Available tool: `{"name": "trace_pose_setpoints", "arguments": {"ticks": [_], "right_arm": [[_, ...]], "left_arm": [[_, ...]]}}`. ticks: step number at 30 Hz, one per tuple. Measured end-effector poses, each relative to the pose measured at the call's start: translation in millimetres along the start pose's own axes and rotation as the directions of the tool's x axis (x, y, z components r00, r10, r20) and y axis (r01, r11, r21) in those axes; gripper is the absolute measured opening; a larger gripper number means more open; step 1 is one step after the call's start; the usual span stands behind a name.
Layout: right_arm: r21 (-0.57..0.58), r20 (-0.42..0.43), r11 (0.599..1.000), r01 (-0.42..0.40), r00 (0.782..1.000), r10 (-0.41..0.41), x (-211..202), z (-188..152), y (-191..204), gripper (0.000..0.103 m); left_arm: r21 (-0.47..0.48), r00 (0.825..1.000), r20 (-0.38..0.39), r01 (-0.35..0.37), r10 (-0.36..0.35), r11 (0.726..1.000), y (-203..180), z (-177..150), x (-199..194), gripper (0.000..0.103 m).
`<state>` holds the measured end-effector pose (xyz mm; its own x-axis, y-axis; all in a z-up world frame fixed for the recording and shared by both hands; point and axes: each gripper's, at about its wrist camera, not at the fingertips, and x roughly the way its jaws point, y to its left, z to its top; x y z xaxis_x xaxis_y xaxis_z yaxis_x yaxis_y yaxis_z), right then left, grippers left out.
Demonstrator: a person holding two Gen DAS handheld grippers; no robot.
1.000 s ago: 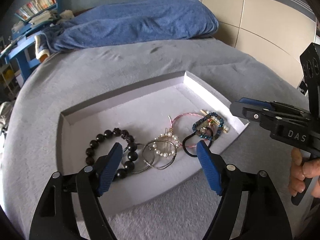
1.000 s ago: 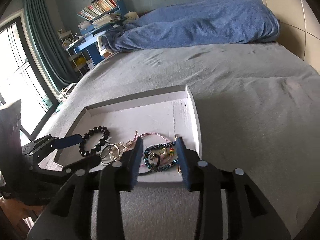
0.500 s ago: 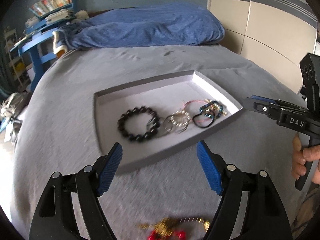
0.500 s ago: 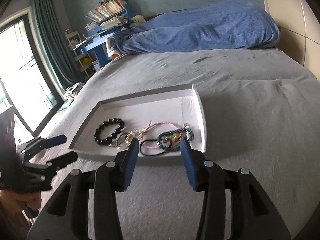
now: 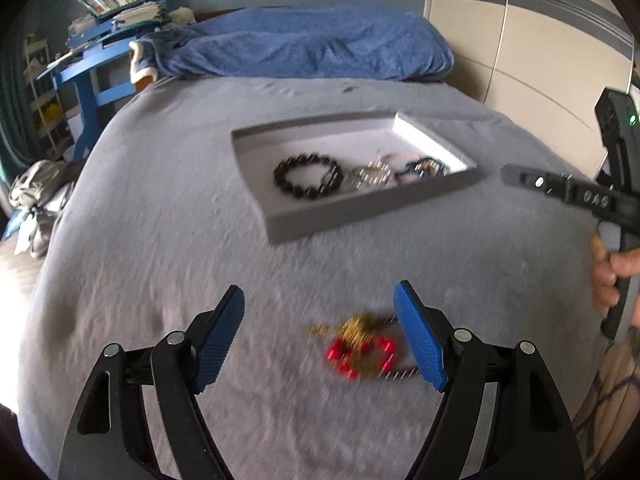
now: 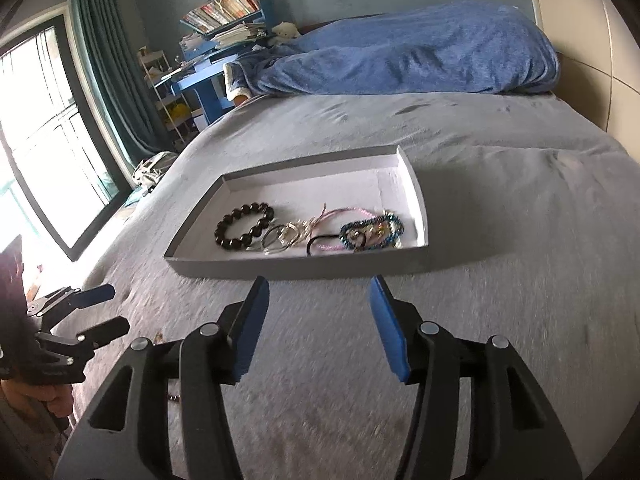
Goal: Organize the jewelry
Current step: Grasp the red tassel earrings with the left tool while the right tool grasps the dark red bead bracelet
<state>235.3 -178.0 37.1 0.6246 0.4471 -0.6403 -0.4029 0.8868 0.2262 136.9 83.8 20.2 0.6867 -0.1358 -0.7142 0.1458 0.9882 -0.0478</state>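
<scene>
A shallow grey tray lies on the grey bed. It holds a black bead bracelet, silver rings with pearls, a pink cord and a dark blue beaded bracelet. A gold and red jewelry piece lies loose on the bed, blurred, between my left gripper's fingers. My left gripper is open and empty above it. My right gripper is open and empty, just in front of the tray's near wall.
A blue blanket is heaped at the bed's far end. A blue desk with books stands beyond the bed on the left. A window with green curtains is at left. A beige panelled wall is at right.
Both grippers have pulled back from the tray toward the near side of the bed. The gold and red piece has come into the left wrist view between the fingers. The right gripper has opened wider.
</scene>
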Motion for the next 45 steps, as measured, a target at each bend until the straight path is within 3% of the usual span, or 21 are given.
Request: {"name": "trace_pose_setpoints", "arguments": {"ticks": [7,14,21,28,35,37,38,39,45], "right_arm": [[-0.017,-0.030,1.000,-0.014,0.999,0.013,1.4,-9.7,13.4,0.053],[-0.069,-0.090,0.995,-0.070,0.994,0.063,12.1,-22.1,44.6,0.053],[-0.133,-0.154,0.987,-0.085,0.986,0.064,28.0,-33.0,69.0,0.053],[-0.124,-0.176,0.989,-0.075,0.983,0.053,31.7,-38.5,64.1,0.053],[-0.122,-0.188,0.990,-0.076,0.981,0.052,30.9,-42.1,60.4,0.053],[-0.124,-0.190,0.989,-0.079,0.980,0.055,31.2,-42.5,60.9,0.053],[-0.126,-0.190,0.989,-0.082,0.980,0.057,31.5,-42.4,61.4,0.053],[-0.127,-0.191,0.988,-0.085,0.980,0.060,31.9,-42.7,61.9,0.053],[-0.140,-0.203,0.983,-0.119,0.975,0.089,35.5,-43.3,73.8,0.053]], "left_arm": [[0.005,0.999,-0.031,-0.010,0.010,1.000,13.7,-27.1,-4.1,0.077],[-0.006,0.999,-0.039,-0.011,0.011,1.000,21.1,-34.4,-5.1,0.077],[0.045,0.998,-0.027,0.056,-0.055,0.997,5.5,-33.1,-4.8,0.076],[0.106,0.995,-0.056,0.091,-0.086,0.990,-18.2,-29.7,14.6,0.055],[0.133,0.993,-0.104,0.073,-0.060,0.988,-32.8,-21.7,38.6,0.036],[0.138,0.994,-0.102,0.064,-0.050,0.988,-33.3,-20.8,39.6,0.019],[0.136,0.994,-0.097,0.063,-0.050,0.989,-32.4,-20.1,38.5,0.016],[0.129,0.995,-0.086,0.066,-0.056,0.989,-30.3,-18.9,35.8,0.003],[0.054,0.997,0.009,0.077,-0.077,0.996,-9.3,-10.8,7.3,0.003]]}}
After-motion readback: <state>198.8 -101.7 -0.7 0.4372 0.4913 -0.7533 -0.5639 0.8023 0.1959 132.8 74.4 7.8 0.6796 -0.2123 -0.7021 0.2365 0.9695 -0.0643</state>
